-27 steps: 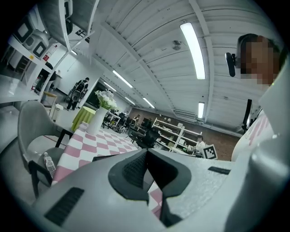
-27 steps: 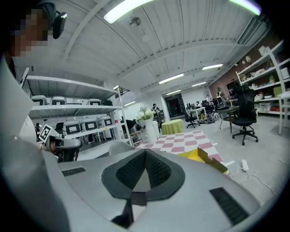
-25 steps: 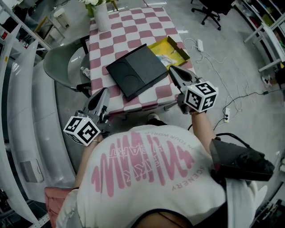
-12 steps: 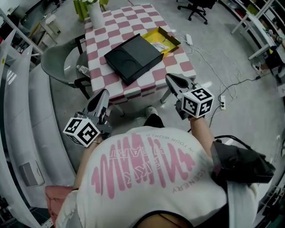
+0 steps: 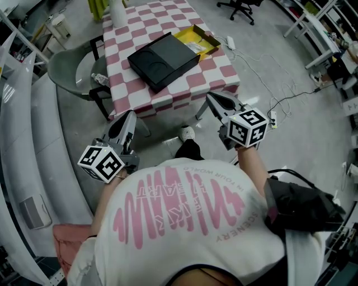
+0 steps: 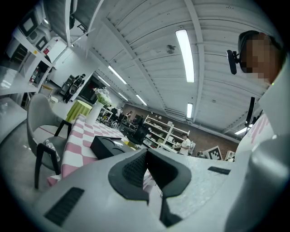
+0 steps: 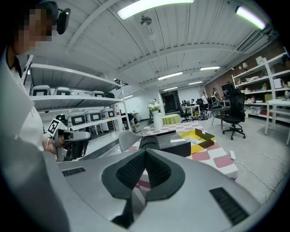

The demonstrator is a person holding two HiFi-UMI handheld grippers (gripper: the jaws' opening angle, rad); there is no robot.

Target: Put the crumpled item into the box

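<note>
1. Seen from above, a person in a white T-shirt (image 5: 184, 223) with pink print stands on a grey floor. The person faces a table (image 5: 221, 70) covered in a pink and white checked cloth.
2. The left gripper (image 5: 129, 115) is held over the floor, short of the table's near left corner. Its jaws are pressed together with nothing between them.
3. The right gripper (image 5: 212, 96) is held over the floor just off the table's near right corner. Its jaws are also fully closed and empty.
4. A flat black box (image 5: 163, 53) lies near the middle of the table, turned at an angle to the edges. Its top has a shallow round recess.
5. An open yellow box (image 5: 211, 42) sits at the table's far right edge, right against the far side of the black box.
6. The pale crumpled item (image 5: 197, 42) lies inside the yellow box. It is too small to make out in any detail.
7. A white vase (image 5: 117, 8) holding flowers stands at the table's far left corner.
8. A grey chair (image 5: 64, 67) stands along the table's left edge, with a clear plastic bottle (image 5: 99, 79) lying on its seat.
9. A white power strip (image 5: 231, 41) and loose cables (image 5: 279, 92) lie on the floor beyond the table's right edge.
</note>
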